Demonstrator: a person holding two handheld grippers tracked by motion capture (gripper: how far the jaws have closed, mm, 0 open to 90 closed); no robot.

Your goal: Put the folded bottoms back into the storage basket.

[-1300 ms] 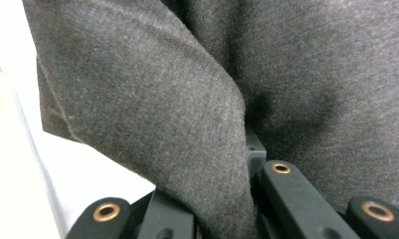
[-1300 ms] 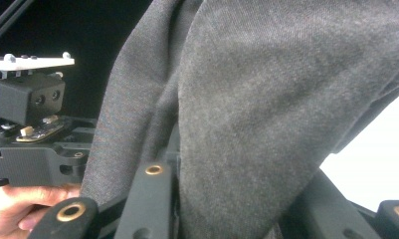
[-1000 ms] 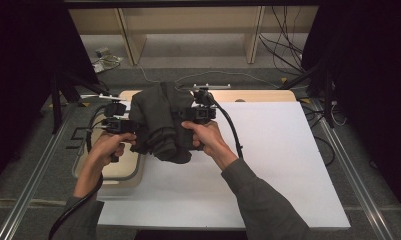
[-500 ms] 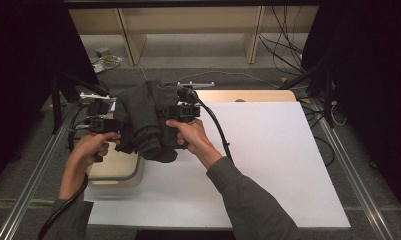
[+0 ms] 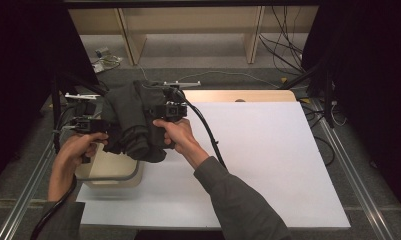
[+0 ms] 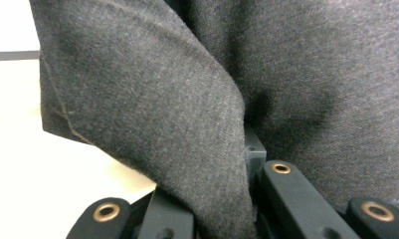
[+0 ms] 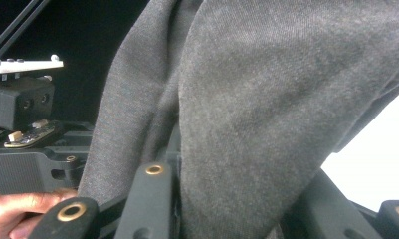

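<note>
The fingers (image 6: 281,189) of the left gripper (image 6: 207,219) are seen clamped on a fold of the dark grey cloth (image 5: 135,117), which is pinched between the two black jaws in the left gripper view. The fingers (image 7: 152,199) of the right gripper (image 7: 212,214) are likewise closed on a thick fold of the same cloth. In the high view the cloth is held bunched between the left gripper (image 5: 90,125) and the right gripper (image 5: 170,111), lifted clear above the left edge of the white surface (image 5: 268,160) and over a beige bin (image 5: 110,172) standing there.

The cloth is judged soft, limp and fairly light, with a matte weave that should not slip. No stiffness is to be expected: any unsupported part will sag and unfold. Hold is best taken on gathered folds or along a hem, with several layers caught at once.

Compared with the frame one second earlier, the bundle and both hands have been shifted to the left, from above the near-left part of the surface toward the bin. The grip on both sides is unchanged.
</note>
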